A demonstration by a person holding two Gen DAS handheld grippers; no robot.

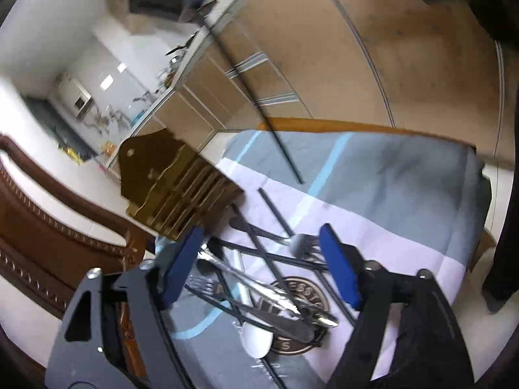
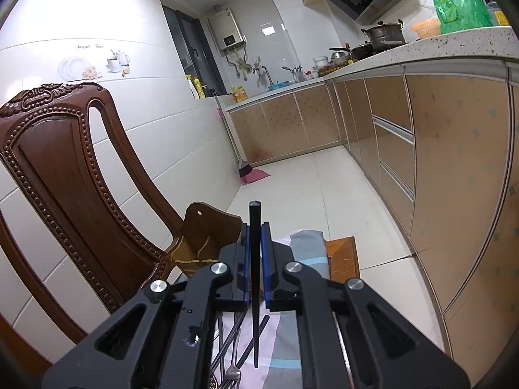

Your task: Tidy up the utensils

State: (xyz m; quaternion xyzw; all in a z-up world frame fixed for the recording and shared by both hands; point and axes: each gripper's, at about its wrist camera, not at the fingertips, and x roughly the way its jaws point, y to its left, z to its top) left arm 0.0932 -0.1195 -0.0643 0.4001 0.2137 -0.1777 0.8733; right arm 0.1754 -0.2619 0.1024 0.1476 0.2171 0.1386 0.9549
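My left gripper (image 1: 259, 240) is open and empty above a pile of utensils: steel forks (image 1: 305, 243), spoons (image 1: 256, 282), a white spoon (image 1: 258, 340) and black chopsticks (image 1: 275, 214) on a striped cloth (image 1: 389, 188). A wooden slotted utensil holder (image 1: 175, 184) stands at the cloth's left edge. My right gripper (image 2: 256, 227) is shut on one black chopstick (image 2: 254, 259), held upright above the cloth. The holder (image 2: 207, 240) shows just left of it, and more utensils (image 2: 230, 356) lie below.
A carved wooden chair (image 2: 65, 168) stands at the left. Kitchen cabinets (image 2: 454, 162) and a countertop with pots (image 2: 382, 34) run along the right. A broom and dustpan (image 2: 253, 173) lean by the far wall. The tiled floor (image 2: 308, 188) lies ahead.
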